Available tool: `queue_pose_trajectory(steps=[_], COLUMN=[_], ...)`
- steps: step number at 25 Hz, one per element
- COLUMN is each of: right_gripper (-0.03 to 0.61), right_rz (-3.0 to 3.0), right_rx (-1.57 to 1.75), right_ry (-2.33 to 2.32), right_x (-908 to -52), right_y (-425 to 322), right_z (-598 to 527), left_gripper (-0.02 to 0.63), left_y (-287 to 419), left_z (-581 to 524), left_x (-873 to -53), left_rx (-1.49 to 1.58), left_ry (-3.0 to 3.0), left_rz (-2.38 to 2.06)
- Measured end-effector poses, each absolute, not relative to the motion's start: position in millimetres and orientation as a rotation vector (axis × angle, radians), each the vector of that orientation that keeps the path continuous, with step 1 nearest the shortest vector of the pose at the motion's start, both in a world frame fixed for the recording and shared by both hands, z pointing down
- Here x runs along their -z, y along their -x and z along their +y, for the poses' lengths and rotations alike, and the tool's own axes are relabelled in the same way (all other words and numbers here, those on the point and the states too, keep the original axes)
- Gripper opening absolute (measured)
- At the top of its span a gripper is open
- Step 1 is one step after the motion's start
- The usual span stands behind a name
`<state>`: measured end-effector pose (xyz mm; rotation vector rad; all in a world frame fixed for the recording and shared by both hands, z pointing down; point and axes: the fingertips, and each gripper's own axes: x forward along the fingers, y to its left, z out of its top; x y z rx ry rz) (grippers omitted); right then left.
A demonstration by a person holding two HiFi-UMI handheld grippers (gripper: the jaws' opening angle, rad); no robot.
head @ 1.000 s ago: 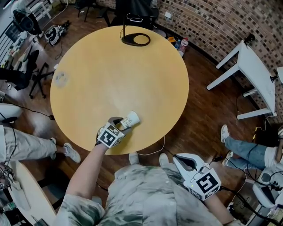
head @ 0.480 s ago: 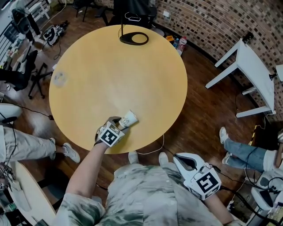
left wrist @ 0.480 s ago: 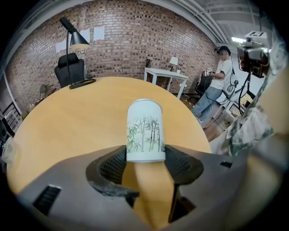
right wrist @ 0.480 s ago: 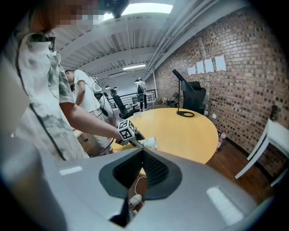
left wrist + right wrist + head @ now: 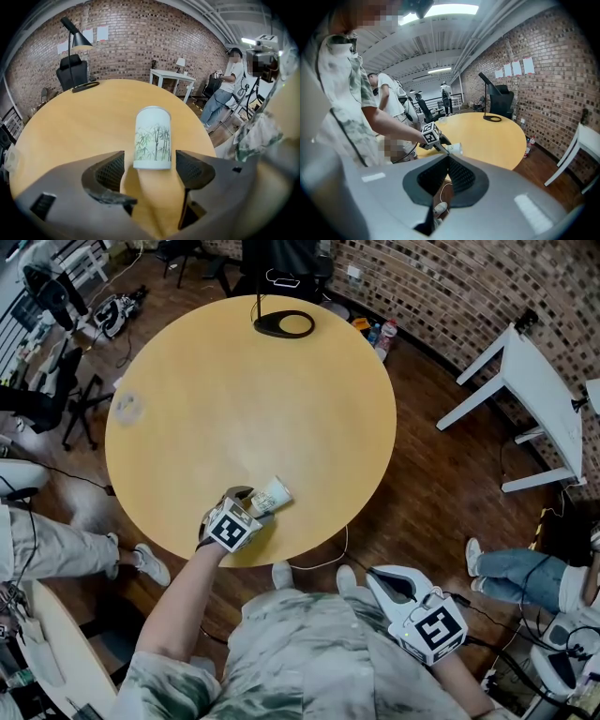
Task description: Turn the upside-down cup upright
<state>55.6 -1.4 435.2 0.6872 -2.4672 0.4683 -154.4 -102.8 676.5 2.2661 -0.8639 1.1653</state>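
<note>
A white paper cup [image 5: 153, 138] with a green bamboo print stands on end on the round wooden table [image 5: 234, 381], near its front edge. My left gripper [image 5: 150, 169] straddles the cup's lower part. Its jaws are opening, and table shows through a gap between each pad and the cup wall. From the head view the cup [image 5: 273, 494] sits just beyond the left gripper [image 5: 251, 505], its top end showing white. My right gripper [image 5: 397, 584] is shut and empty, held low near the person's body, off the table and over the floor.
A black lamp base [image 5: 283, 323] stands at the table's far edge. A white table [image 5: 530, 395] and a brick wall are to the right, with office chairs [image 5: 56, 287] at the left. Other people's legs [image 5: 520, 563] show on the wooden floor around the table.
The left gripper's jaws have spread a little around the cup, which stays where it was. The right gripper has not moved.
</note>
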Motion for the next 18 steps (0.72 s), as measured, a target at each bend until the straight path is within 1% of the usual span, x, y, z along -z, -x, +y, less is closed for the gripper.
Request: queue_pose_trajectory(steps=[6,12,14,15,18], right_gripper=[0.002,0.002,0.002,0.002,0.002], right_rz=[-2.477,-2.478,-2.478,-2.476,-2.473], right_rx=[-0.469,-0.473,-0.477,-0.479,-0.486], right_ry=[-0.677,-0.672,-0.682,-0.688,-0.698], right_x=[-435.9,-437.9,-437.0,-436.3,-436.4], right_y=[-58.2,-61.5,-63.9,-65.3,-70.9], right_z=[-2.5,-4.3,-4.5,-4.2,-3.3], left_gripper=[0.348,0.348,0.344,0.319,0.316], left_y=[135.4,105.4,99.6,98.6,99.1], left_z=[-111.1,-124.6,-122.8,-122.0,-123.6], left_x=[-651.1,-659.9,-667.9,-670.7,-672.2], left_rx=[-1.267,-1.436,-1.509,-1.536,-1.56], left_ry=[-2.254,-2.188,-2.163,-2.156,-2.153], left_rz=[-0.853,-0.794,-0.741,-0.725,-0.715])
